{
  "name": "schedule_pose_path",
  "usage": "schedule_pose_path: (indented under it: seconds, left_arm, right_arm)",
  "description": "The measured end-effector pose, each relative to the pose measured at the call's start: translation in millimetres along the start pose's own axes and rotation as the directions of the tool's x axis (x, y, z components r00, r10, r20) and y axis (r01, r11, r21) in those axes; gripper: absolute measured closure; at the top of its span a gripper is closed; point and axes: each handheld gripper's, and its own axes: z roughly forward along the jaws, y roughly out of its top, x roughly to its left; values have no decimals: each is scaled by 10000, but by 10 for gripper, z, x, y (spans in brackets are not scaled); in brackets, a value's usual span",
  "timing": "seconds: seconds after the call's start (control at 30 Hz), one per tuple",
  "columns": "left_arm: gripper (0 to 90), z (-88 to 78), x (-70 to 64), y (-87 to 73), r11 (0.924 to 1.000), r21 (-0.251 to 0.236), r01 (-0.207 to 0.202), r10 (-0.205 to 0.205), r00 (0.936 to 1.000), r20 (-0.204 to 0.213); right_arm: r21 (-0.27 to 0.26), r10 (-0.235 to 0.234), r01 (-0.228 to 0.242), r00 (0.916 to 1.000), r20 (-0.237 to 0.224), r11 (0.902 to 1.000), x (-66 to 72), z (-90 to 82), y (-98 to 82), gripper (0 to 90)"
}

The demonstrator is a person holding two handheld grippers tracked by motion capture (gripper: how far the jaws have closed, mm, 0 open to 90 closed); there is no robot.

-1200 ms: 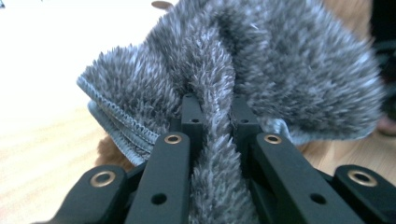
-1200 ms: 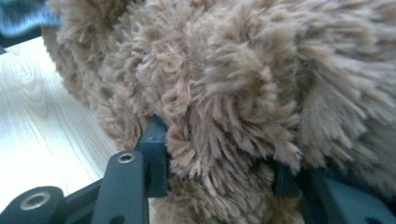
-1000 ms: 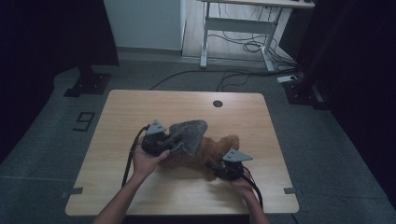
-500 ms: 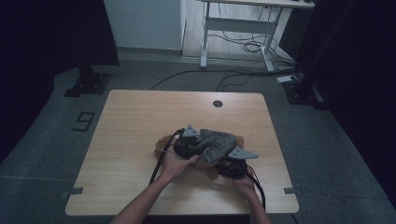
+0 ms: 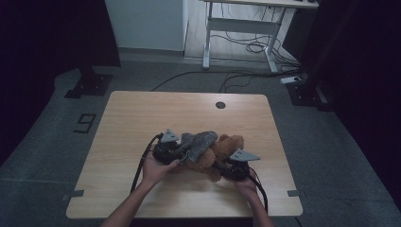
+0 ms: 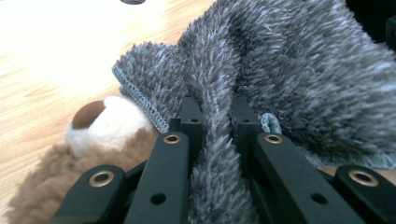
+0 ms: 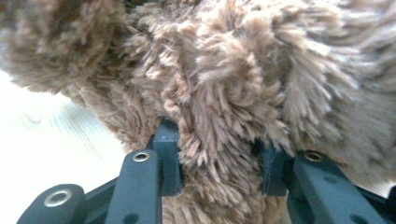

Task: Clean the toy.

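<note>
Left gripper view: my left claw (image 6: 215, 122) pinches the grey garment (image 6: 299, 70) for dressing; my right claw (image 7: 218, 156), just closing, steadies the teddy bear (image 7: 224, 84).

Dim room, bright close-ups

The high view is dark and soft at its edges; the table (image 6: 56, 42) glares white in both gripper views, near fur blurs.
</note>
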Motion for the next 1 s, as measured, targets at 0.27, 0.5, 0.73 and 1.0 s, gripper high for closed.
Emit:
schedule_pose_path:
  seconds: [0.27, 0.5, 0.73, 1.0]
  left_arm:
    - [796, 84, -91, 164, 9996, -269, 38, -31, 9997, 247]
    - [796, 432, -475, 505, 9965, -35, -838, 839, 9959, 350]
    - [795, 406, -397, 393, 9979, -6, -648, 648, 9978, 145]
    - [795, 79, -116, 227, 9995, -104, -298, 294, 9991, -320]
  right_arm:
    - [-1, 159, -159, 9998, 79, 9999, -18, -8, -2, 599]
    - [-28, 236, -235, 9994, 250, 9997, -31, -22, -5, 621]
    - [51, 382, -384, 9988, 319, 9992, -50, -31, -8, 630]
    - [27, 569, -570, 9979, 323, 9984, -61, -26, -5, 630]
